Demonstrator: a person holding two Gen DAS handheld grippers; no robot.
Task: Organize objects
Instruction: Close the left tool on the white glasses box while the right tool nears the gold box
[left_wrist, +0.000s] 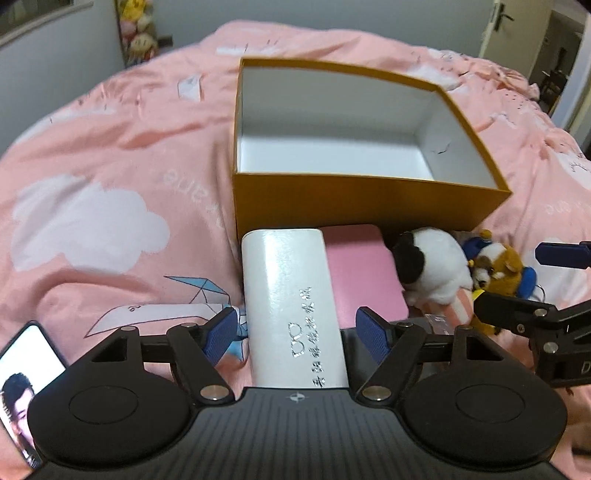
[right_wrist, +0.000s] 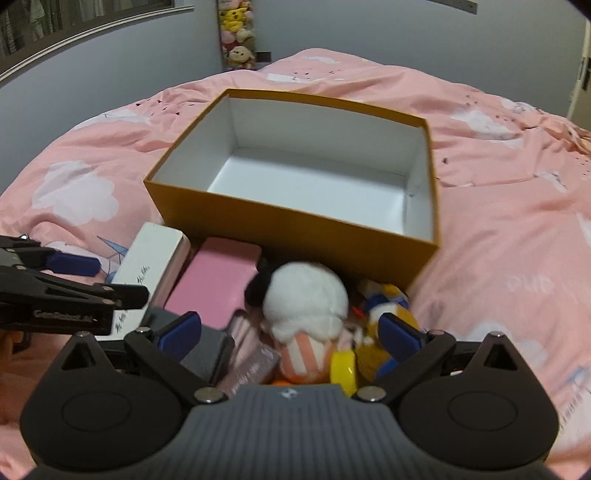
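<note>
Left wrist view: left tongs (left_wrist: 297, 332) spread astride the white box (left_wrist: 291, 306), lower centre, not yet gripping. Right tongs (right_wrist: 290, 334) spread around the plush toy (right_wrist: 306, 302). Orange box (left_wrist: 369, 206) at centre stands empty. Judged step: first pickup; next, close and lift.

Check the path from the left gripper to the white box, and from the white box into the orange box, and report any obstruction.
Nothing visible blocks either. The left gripper is open with the white box already between its fingers. The orange box sits just beyond it, open-topped and empty inside; only its near wall must be cleared by lifting. The pink box lies alongside, not in the way.
</note>
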